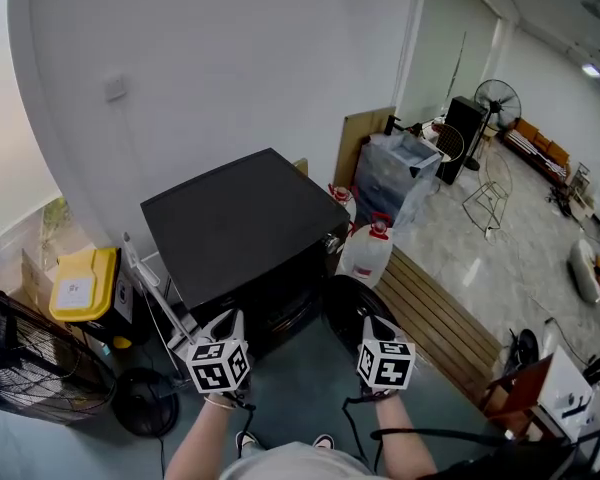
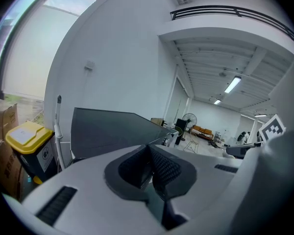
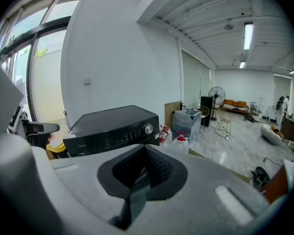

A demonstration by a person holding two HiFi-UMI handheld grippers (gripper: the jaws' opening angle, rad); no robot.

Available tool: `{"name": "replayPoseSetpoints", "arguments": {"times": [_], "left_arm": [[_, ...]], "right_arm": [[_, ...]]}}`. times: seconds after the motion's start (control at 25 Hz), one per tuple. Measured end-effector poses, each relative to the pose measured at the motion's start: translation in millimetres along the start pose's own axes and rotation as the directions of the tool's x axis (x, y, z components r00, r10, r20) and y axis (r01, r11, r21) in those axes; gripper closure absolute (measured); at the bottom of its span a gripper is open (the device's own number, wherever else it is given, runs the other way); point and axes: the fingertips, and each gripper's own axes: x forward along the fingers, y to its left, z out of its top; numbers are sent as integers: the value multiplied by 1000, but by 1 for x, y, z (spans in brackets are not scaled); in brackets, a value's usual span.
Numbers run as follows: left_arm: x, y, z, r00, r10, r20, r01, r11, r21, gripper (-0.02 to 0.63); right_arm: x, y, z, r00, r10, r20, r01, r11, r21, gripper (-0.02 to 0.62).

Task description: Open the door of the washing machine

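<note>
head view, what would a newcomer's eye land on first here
A black washer fills the middle, standing before the white wall. Just below it, the left gripper and right gripper point at its front, both shut and empty. A yellow-lidded bin stands out to the washer's left.

One small pale word is seen at the left end of the control panel point(image 3: 115, 138) of the washing machine point(image 3: 108, 117). It appears to read "Midea", though the letters are tiny. A white label point(image 1: 75, 290) is carried on the lid of the yellow bin point(image 1: 100, 266), and a red one on a white jug point(image 1: 368, 248). Neither print can be read.
</note>
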Motion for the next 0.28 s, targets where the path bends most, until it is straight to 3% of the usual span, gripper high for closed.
{"name": "replayPoseSetpoints", "arguments": {"times": [0.28], "left_arm": [[2, 0, -1, 1000, 3, -7, -3, 1000, 4, 583]], "right_arm": [[0, -3, -3, 1000, 0, -8, 0, 1000, 6, 591]]}}
